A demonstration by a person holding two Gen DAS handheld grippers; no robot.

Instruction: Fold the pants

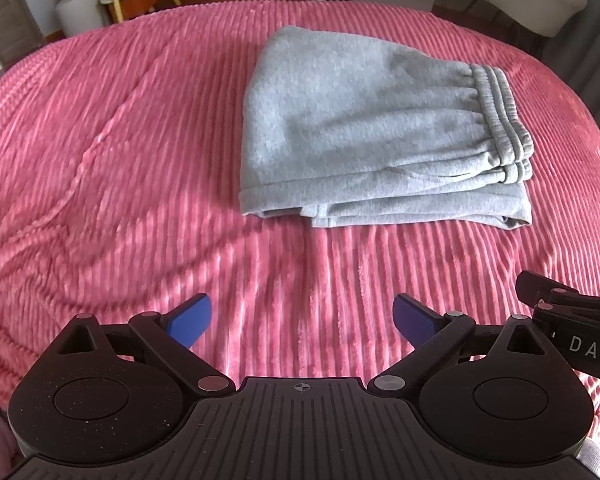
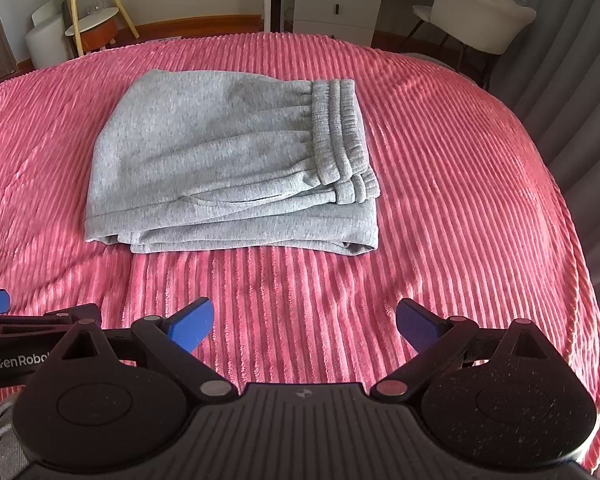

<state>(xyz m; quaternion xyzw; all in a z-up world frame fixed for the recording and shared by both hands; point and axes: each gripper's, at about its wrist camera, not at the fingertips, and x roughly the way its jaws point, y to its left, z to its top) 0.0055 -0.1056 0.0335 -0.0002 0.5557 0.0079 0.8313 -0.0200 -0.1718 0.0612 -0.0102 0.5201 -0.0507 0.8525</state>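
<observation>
Grey sweatpants [image 1: 364, 132] [image 2: 228, 160] lie folded in a compact stack on the pink ribbed bedspread [image 1: 120, 160] [image 2: 460, 200], elastic waistband [image 1: 500, 120] [image 2: 340, 132] on the right side. My left gripper [image 1: 302, 320] hovers open over bare bedspread, nearer than the pants and to their left, nothing between its blue pads. In the right wrist view my right gripper [image 2: 304, 324] is open too, over the bedspread just in front of the pants, touching nothing. Each gripper shows at the edge of the other's view.
Beyond the bed's far edge stand a small round side table [image 2: 96, 20] with yellow legs, a white drawer unit [image 2: 336, 0] and a white chair [image 2: 484, 16]. A grey curtain [image 2: 572, 80] hangs along the right. Bare bedspread lies left of the pants.
</observation>
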